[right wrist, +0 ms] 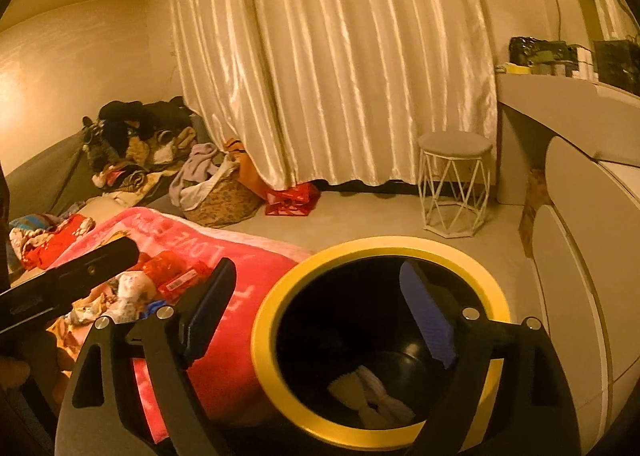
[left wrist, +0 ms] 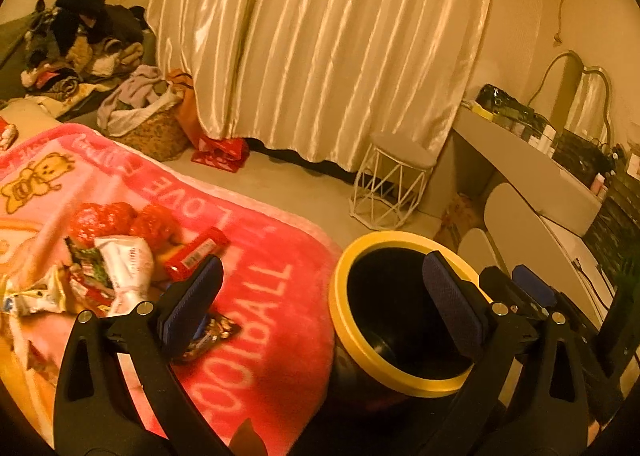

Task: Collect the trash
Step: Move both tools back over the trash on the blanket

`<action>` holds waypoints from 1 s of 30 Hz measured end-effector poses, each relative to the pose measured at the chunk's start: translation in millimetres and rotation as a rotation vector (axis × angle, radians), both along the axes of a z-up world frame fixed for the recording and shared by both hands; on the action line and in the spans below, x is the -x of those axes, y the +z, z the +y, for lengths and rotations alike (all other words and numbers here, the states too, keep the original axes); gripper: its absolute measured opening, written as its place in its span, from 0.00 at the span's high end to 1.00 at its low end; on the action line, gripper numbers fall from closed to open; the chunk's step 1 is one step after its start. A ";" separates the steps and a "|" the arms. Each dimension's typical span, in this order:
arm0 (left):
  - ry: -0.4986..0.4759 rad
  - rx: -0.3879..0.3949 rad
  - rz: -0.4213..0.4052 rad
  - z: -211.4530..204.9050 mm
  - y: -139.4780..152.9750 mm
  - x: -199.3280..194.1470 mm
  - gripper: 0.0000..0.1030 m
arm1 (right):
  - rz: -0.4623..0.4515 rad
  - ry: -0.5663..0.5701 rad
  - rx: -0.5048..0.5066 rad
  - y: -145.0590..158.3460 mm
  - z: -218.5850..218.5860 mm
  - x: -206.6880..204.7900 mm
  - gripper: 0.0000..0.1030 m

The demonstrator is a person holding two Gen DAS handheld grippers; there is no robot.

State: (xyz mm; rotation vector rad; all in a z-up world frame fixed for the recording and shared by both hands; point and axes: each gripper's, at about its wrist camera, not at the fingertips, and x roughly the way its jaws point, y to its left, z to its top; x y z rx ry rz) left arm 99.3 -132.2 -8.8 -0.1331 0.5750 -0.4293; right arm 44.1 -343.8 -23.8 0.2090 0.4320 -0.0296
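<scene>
— Where is the trash?

— Most of it lies in a heap of wrappers [left wrist: 100, 276] on the pink blanket [left wrist: 272, 296], toward the blanket's left edge in the left wrist view. A red packet [left wrist: 196, 254] sits at the heap's right side, and a dark wrapper [left wrist: 212, 332] lies apart from the heap, nearer the blanket's middle, just behind the left gripper's left finger.

— And the bin?

— The black bin with the yellow rim [right wrist: 280, 296] stands on the floor against the blanket's right edge. A pale crumpled piece [right wrist: 372, 396] rests on its bottom.

— How do the tools stand to all that?

— The right gripper [right wrist: 316, 320] hangs over the bin's mouth, jaws wide apart with nothing between them; its right finger lines up with the opening, its left with the blanket's edge. The left gripper [left wrist: 324, 296] is spread wide too and empty, straddling the blanket's right edge and the bin's rim, with the heap off to its left.

— Anything beyond?

— A white wire stool [right wrist: 454, 183] stands before the cream curtain [right wrist: 340, 55], and a laundry basket [right wrist: 224, 195] sits past the blanket's far edge.
</scene>
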 end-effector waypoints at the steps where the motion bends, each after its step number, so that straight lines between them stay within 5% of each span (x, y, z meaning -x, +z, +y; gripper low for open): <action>1: 0.009 0.002 -0.004 3.6 1.3 0.8 0.11 | -0.003 0.006 0.003 1.0 3.4 0.4 0.20; 30: 0.267 0.043 -0.019 114.5 5.2 3.9 0.11 | 0.001 0.324 0.105 9.1 131.9 -16.2 0.13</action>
